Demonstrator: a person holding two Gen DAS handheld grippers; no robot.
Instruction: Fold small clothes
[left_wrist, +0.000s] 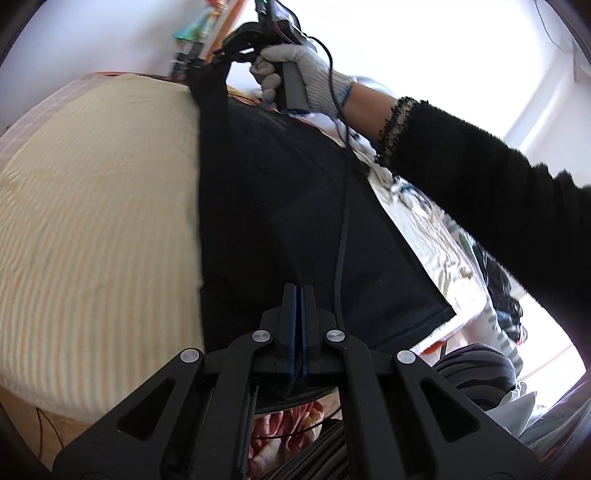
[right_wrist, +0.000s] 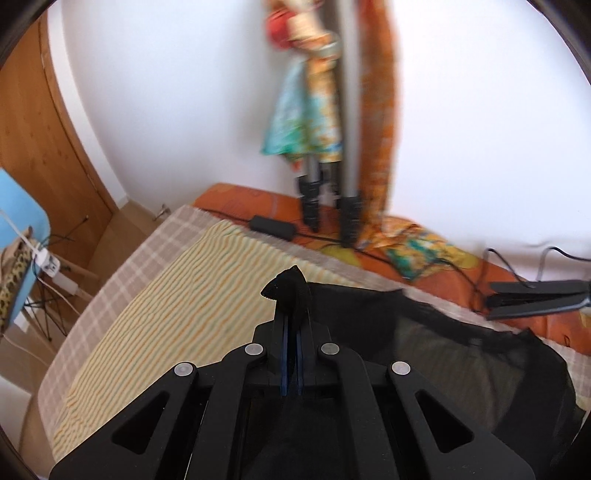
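Observation:
A black garment (left_wrist: 280, 206) hangs stretched between my two grippers over the striped cloth (left_wrist: 96, 206). My left gripper (left_wrist: 298, 291) is shut on its near edge. In the left wrist view my right gripper (left_wrist: 236, 55), held by a gloved hand (left_wrist: 295, 70), pinches the far corner up high. In the right wrist view my right gripper (right_wrist: 291, 295) is shut on a black corner (right_wrist: 286, 286) that pokes out past its fingertips, and the rest of the garment (right_wrist: 461, 362) drapes down to the right.
The striped cloth (right_wrist: 155, 321) lies on a plaid blanket (right_wrist: 122, 258). An orange cover (right_wrist: 424, 258) at the back holds a power brick (right_wrist: 271, 226), cables and a black clamp (right_wrist: 535, 299). A tripod draped in patterned fabric (right_wrist: 314, 122) stands by the wall. Patterned clothes (left_wrist: 424, 221) lie right.

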